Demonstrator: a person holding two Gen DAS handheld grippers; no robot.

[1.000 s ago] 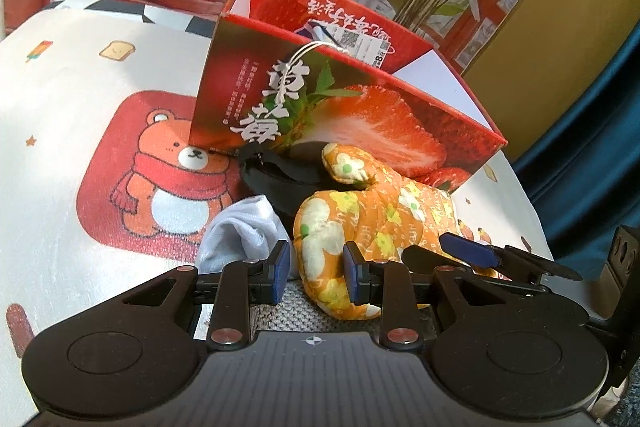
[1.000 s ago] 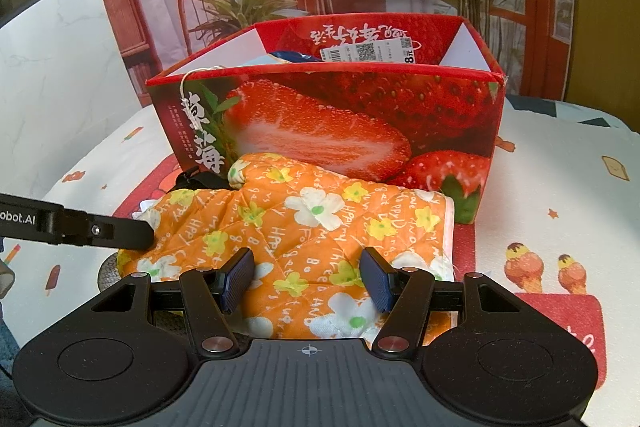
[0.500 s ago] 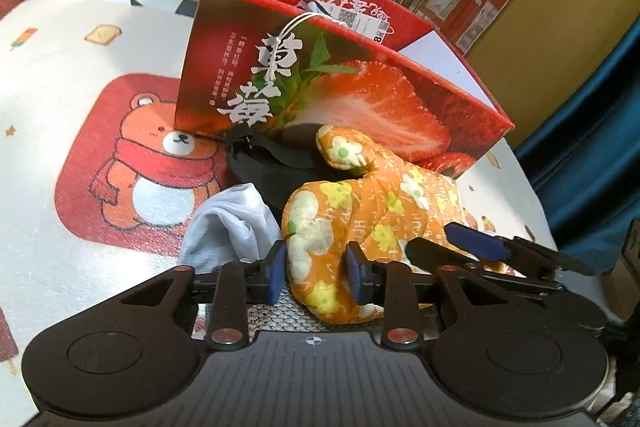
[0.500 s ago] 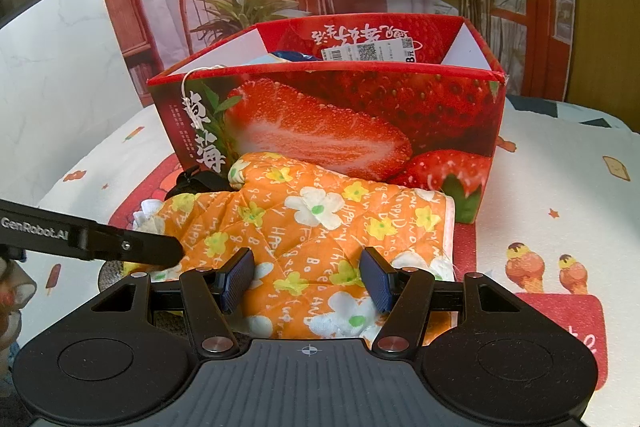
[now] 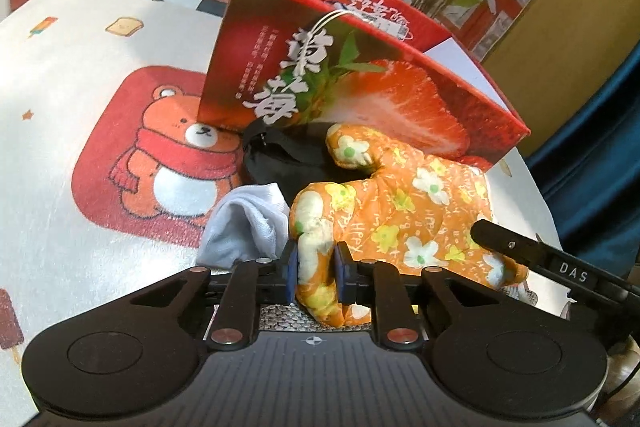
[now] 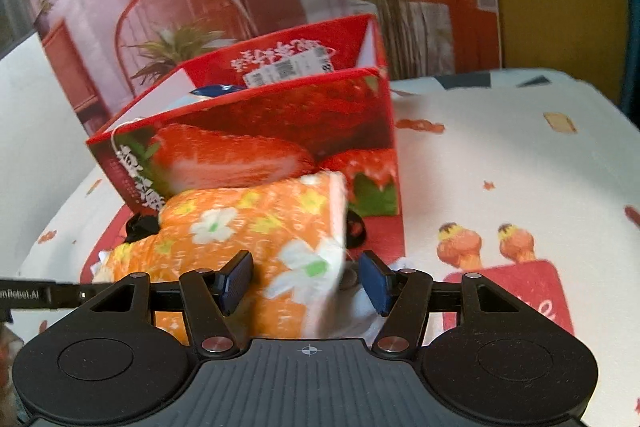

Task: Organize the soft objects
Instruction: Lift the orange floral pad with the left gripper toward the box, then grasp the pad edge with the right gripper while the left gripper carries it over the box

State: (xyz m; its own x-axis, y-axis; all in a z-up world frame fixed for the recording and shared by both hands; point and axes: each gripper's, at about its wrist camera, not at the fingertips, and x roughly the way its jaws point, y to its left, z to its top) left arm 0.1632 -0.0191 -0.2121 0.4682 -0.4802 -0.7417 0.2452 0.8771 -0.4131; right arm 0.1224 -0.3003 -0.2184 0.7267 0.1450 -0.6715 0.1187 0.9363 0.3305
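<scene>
Left wrist: left gripper (image 5: 316,273) clenched on oven mitt (image 5: 404,211) tip, just before strawberry box (image 5: 360,99). Right gripper (image 6: 306,281) spread, straddling cuff. Mitt prob. soft, light, floppy; pinch thick quilting.

Orange floral mitt (image 6: 256,227) between spread fingers (image 6: 236,281), before strawberry box (image 6: 280,143)

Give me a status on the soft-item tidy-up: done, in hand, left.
Done: something blue and white already sits inside the strawberry box. In hand: the left gripper is shut on the fingertip end of the orange floral oven mitt; the right gripper is open around its cuff end. Left: the mitt, the white cloth and the black item lie outside the box.
</scene>
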